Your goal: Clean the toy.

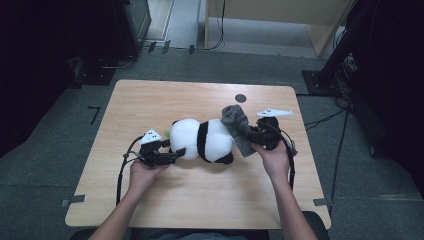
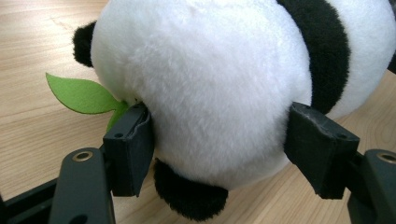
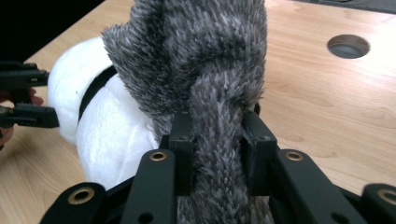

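A black-and-white panda plush [image 1: 205, 140] lies on its side in the middle of the wooden table [image 1: 200, 200]. My left gripper [image 1: 175, 152] comes in from the left, and its two pads [image 2: 128, 149] press into the white fur of the panda [image 2: 210, 93] on either side. A green felt leaf [image 2: 81, 95] sticks out beside the left pad. A grey fuzzy cloth [image 1: 235, 120] sits over the panda's right end. My right gripper [image 3: 217, 135] is shut on a bunched strip of that cloth [image 3: 196, 56], just above the panda [image 3: 107, 121].
A round dark hole [image 1: 240, 98] is set in the tabletop beyond the plush, also visible as the hole [image 3: 348, 45] in the right gripper view. Cables and dark equipment stand on the floor to the right of the table.
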{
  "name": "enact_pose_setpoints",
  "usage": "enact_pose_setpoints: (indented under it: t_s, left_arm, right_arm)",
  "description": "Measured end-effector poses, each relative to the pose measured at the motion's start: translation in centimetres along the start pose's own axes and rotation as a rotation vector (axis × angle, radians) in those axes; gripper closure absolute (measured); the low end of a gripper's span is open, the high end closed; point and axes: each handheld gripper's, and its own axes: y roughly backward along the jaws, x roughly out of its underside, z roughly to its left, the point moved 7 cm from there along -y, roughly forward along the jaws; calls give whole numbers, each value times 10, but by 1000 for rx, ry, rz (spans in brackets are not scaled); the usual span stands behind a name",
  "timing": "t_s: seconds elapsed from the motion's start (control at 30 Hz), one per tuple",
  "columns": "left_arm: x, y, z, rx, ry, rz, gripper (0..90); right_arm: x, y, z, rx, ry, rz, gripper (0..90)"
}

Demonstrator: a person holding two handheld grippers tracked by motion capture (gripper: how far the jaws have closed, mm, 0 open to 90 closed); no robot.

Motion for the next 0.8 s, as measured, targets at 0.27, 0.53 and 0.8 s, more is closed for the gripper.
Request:
enact_pose_setpoints:
  t_s: [0.27,0.53,0.8]
  left_arm:
    - [0,0,0,1,-1,1,280]
    - [0,0,0,1,4,-1,277]
    - [0,0,1,2,10,-3,277]
  right_arm:
    - [10,-12,2,12,21,47,726]
    - [23,-21,-5,3,-17,85,731]
    - [34,-33,-10,7,-43,136,734]
